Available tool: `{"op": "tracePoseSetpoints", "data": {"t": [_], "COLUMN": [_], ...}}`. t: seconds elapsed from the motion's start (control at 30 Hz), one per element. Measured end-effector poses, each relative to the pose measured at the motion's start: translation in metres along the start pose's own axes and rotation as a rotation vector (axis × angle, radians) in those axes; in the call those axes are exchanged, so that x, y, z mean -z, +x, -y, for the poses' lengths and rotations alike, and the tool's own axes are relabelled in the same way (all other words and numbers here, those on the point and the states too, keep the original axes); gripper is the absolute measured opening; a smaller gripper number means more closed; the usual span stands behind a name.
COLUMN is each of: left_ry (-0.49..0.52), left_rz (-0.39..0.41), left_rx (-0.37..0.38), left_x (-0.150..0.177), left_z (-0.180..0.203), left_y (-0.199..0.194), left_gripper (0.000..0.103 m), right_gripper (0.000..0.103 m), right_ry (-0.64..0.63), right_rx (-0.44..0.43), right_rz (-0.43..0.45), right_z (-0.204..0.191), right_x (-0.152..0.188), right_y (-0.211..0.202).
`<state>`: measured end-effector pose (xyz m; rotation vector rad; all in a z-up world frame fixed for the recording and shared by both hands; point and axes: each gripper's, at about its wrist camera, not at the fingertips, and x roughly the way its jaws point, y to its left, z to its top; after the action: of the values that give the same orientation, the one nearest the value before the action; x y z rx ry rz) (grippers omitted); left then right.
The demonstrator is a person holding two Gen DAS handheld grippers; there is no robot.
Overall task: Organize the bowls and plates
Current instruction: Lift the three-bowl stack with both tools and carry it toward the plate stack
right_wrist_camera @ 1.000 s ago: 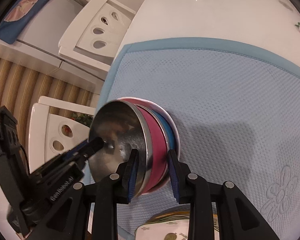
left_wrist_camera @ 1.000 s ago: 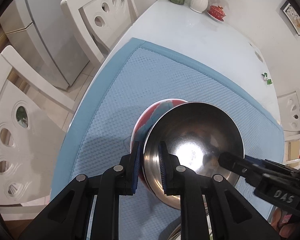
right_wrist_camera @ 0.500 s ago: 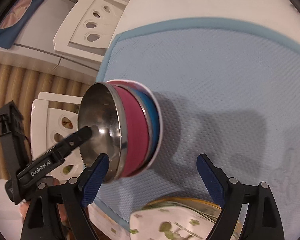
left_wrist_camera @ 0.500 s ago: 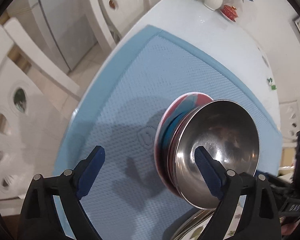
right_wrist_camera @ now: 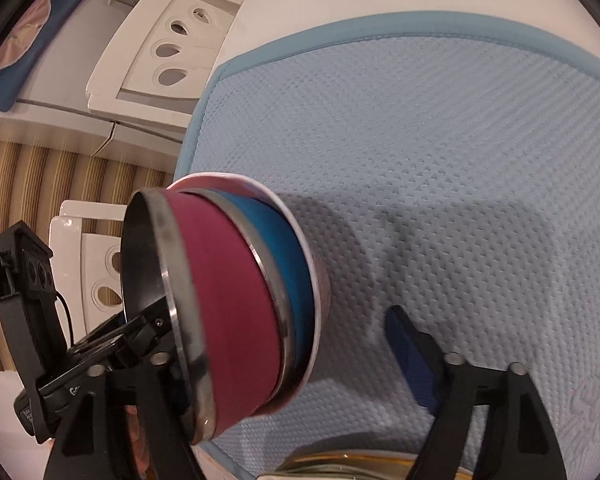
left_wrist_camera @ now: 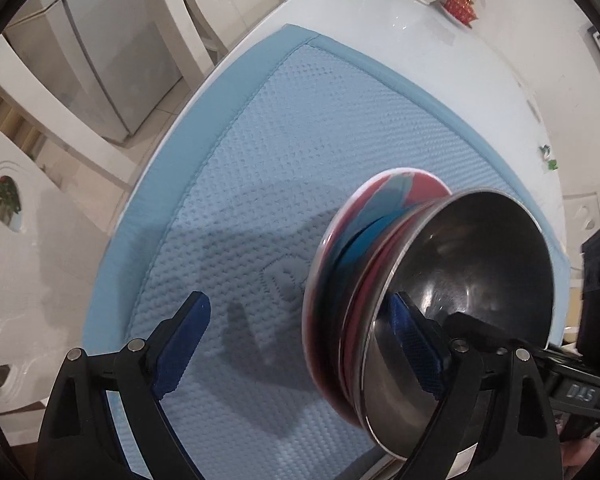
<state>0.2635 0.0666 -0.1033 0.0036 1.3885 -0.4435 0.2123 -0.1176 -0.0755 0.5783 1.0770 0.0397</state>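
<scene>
Between the spread jaws of the left gripper (left_wrist_camera: 300, 344) and right gripper (right_wrist_camera: 296, 354), both released, the right's having just been closing, stands a nested stack: a polished steel bowl (left_wrist_camera: 472, 280), a magenta bowl (right_wrist_camera: 224, 300), a blue bowl (right_wrist_camera: 288, 272) and a white-rimmed plate (left_wrist_camera: 384, 188). It rests on the dimpled blue mat (right_wrist_camera: 420, 140) covering the glossy white worktop (left_wrist_camera: 400, 40).
</scene>
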Motion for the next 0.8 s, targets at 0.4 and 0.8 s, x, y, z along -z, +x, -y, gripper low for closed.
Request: {"op": "tracePoseSetpoints", "data": {"t": [0.4, 0.8], "left_ry": [0.019, -0.005], "left_rz": [0.048, 0.048], "left_rx": [0.078, 0.114], "left_x": [-0.001, 0.000], "left_z": [0.003, 0.016], "left_y": [-0.003, -0.007], "left_gripper": [0.072, 0.049], "right_gripper": [0.061, 0.048], "right_ry": [0.010, 0.012], "right_rx": [-0.069, -0.124], "right_rz": [-0.003, 0.005], "right_z": [0.004, 0.006], "right_x": [-0.003, 0.003], "right_y": [0.008, -0.001]}}
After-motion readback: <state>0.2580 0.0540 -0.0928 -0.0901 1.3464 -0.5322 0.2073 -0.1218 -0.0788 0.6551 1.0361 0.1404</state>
